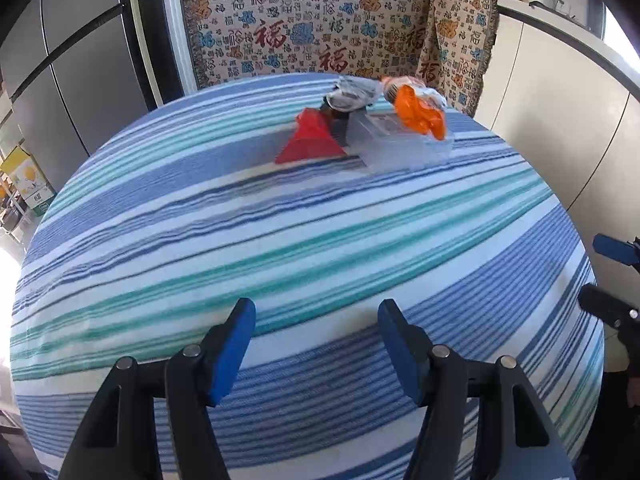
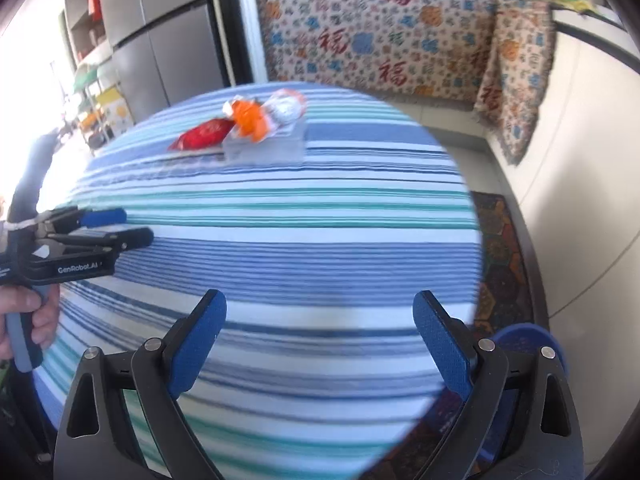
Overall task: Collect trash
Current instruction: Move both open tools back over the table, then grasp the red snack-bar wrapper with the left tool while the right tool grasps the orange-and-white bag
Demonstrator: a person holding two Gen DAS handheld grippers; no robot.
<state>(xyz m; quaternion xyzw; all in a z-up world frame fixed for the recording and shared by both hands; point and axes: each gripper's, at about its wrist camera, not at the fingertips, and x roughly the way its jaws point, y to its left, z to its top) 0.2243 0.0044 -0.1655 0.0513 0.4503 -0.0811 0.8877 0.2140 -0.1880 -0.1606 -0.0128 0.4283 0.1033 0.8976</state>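
A round table (image 1: 280, 240) under a cloth striped in blue, teal and white fills both views. The trash sits in a small heap at its far side: a red wrapper (image 1: 310, 140) lying flat, just beside a clear plastic box (image 1: 396, 144), with an orange wrapper (image 1: 420, 112) draped over the box's top and a crumpled silver-grey wrapper (image 1: 354, 94) behind, touching the others. The left gripper (image 1: 316, 344) hangs over the near part of the cloth, its blue-padded fingers spread wide and holding nothing. The right gripper (image 2: 320, 336) hangs over the near right edge of the table, likewise spread and empty, well apart from the heap. Behind the table a patterned blanket (image 1: 304, 28) with red characters and blue and orange flowers covers a bench that turns the corner. A grey fridge (image 1: 76, 72) stands at left, a white cabinet (image 1: 552, 112) at right. On the floor to the right lie a dark patterned rug (image 2: 504, 256) and a blue bin (image 2: 524, 340), partly hidden by the right gripper.
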